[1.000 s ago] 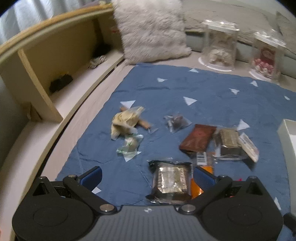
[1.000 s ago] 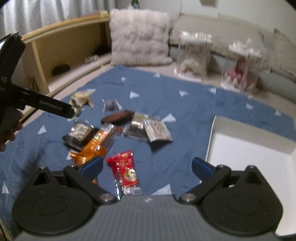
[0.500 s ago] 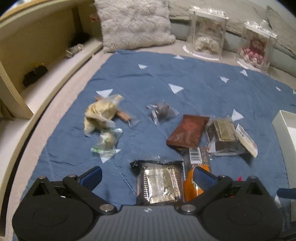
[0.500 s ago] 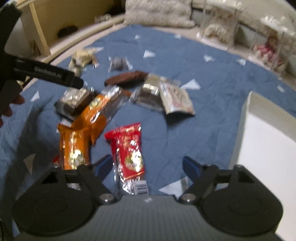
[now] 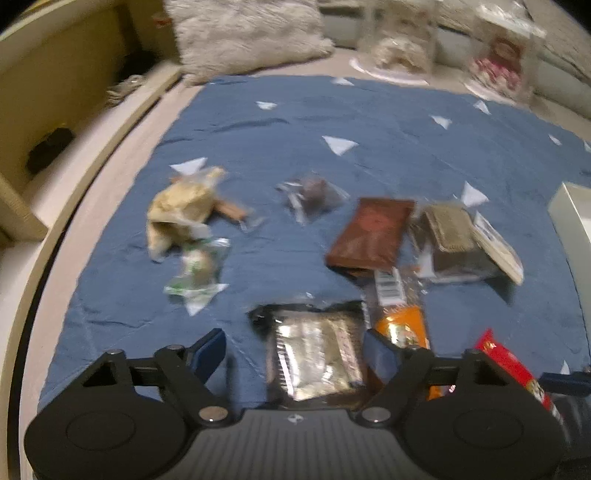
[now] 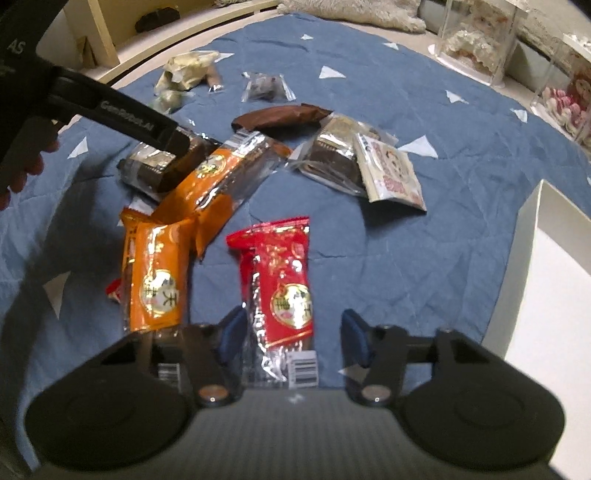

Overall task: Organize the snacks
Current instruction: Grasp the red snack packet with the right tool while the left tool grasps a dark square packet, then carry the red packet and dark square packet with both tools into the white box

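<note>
Snack packs lie scattered on a blue blanket (image 5: pixel 295 122). My left gripper (image 5: pixel 295 352) hangs low over a dark silvery pack (image 5: pixel 317 354). Its jaws are closing with that pack between them, and the left pad still stands off it. In the right wrist view one left finger (image 6: pixel 125 112) reaches over the same pack (image 6: pixel 147 170). My right gripper (image 6: pixel 293 336) straddles the lower end of a red pack (image 6: pixel 280 280). Its jaws are closing too, with a gap left on the right side. Two orange packs (image 6: pixel 159 273) (image 6: pixel 218 170) lie just left of it.
A white box (image 6: pixel 524 236) stands open at the right edge of the blanket. A brown pack (image 5: pixel 373 232), a clear-wrapped dark bar (image 5: pixel 450 236) and a yellow bag (image 5: pixel 177 210) lie farther out. A fluffy pillow (image 5: pixel 251 33), clear display cases (image 6: pixel 476 37) and a wooden shelf (image 5: pixel 74 92) line the back and left.
Both grippers have sunk closer to the blanket and their jaws have narrowed. The dark pack now sits between the left fingers, the red pack between the right ones.
</note>
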Demonstrator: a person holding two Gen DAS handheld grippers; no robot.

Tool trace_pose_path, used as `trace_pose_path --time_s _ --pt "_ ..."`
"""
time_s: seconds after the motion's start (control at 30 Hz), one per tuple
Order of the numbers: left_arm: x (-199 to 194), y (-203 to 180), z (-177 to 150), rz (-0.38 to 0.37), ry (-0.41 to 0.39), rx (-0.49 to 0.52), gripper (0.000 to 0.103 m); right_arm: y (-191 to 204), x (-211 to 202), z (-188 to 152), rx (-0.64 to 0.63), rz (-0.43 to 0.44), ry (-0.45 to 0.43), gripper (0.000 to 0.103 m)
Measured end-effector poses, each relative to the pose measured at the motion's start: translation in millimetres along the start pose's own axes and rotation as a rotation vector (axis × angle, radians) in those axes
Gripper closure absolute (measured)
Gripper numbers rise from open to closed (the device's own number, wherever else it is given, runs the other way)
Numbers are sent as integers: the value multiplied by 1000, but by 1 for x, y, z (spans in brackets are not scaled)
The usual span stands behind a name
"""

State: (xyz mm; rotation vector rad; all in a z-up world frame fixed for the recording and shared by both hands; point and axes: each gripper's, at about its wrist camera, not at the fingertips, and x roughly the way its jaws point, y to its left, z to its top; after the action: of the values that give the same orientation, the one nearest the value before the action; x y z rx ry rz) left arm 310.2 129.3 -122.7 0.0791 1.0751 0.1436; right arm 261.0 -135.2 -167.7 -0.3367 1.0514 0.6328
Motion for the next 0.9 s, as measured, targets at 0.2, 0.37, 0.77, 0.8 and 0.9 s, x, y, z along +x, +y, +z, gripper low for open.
trace_pose_path --time_s 0.2,0.37,0.77,0.8,0.9 --pt "12 -10 0 13 50 28 33 0 1 2 5 24 21 59" --pt "18 -10 0 11 64 6 39 1 7 5 13 19 40 59" --pt "-2 9 2 25 -28 -126 48 -12 -6 8 86 -36 -46 63" --pt "-6 11 2 16 -38 -140 48 -14 -9 8 93 -43 -57 63" --pt "-18 16 1 8 -65 -165 48 -21 -20 6 137 -46 -96 63"
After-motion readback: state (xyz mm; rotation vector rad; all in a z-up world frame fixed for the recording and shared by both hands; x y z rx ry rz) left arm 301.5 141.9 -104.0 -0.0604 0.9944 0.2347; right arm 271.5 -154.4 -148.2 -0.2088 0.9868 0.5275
